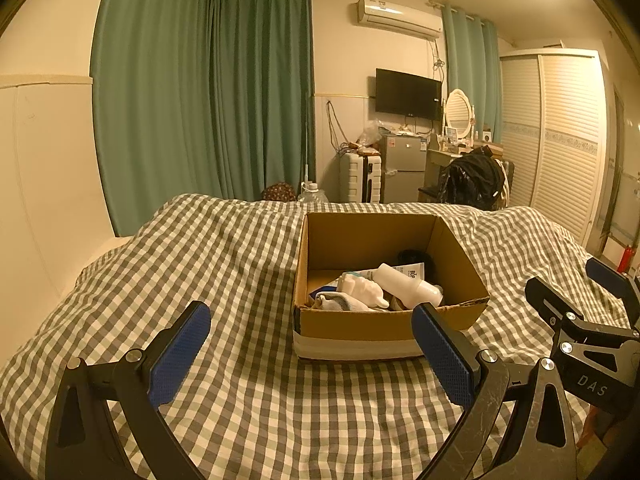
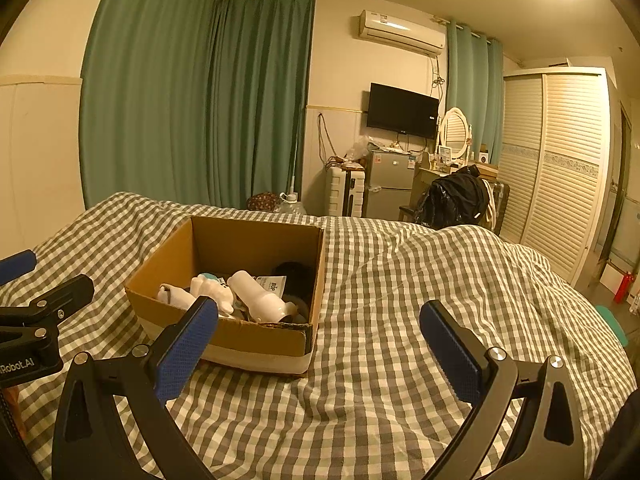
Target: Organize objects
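Left hand-held gripper (image 1: 310,354), left wrist view: fingers spread wide and empty above the checked bed (image 1: 240,400), facing the cardboard box (image 1: 360,326), where a white bottle (image 1: 408,286), a tube and a sock already lie. Right hand-held gripper (image 2: 318,350), right wrist view: likewise released, beside the same box, no loose item visible on the bedcover; sorting appears nearly complete, and the next move calls for finding any remaining object.

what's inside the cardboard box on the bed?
In the cardboard box: a white bottle, a white figurine, a pale sock, a printed tube, something black. Anything underneath is covered.
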The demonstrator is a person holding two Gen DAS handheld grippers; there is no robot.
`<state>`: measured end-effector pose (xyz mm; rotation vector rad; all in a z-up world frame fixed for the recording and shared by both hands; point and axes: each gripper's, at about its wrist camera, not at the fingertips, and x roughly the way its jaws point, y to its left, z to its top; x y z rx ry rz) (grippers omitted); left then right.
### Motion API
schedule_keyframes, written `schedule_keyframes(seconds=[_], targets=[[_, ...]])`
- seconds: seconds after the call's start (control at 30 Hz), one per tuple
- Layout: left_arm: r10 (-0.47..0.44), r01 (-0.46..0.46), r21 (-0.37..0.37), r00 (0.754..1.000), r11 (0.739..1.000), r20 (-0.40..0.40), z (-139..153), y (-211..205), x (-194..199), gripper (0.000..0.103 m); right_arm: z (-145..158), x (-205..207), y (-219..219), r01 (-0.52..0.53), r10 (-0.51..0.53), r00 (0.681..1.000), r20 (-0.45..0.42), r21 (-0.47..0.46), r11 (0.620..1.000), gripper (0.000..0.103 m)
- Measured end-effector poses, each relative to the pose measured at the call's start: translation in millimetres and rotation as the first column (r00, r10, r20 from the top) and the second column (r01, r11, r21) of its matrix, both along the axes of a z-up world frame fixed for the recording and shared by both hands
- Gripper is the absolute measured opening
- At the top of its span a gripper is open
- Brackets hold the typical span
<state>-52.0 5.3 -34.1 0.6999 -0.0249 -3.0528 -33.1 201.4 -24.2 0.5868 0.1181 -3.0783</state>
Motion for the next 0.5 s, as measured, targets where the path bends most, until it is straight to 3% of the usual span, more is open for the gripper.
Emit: schedule_keyframes(seconds=[0.5], targets=[[0.001, -0.001, -0.002, 1.000, 1.000, 0.001, 0.5, -0.4, 0.5, 0.103, -1.0, 0.4, -3.2, -0.005, 0.005, 1.000, 0.006, 0.005, 1.000, 0.101]])
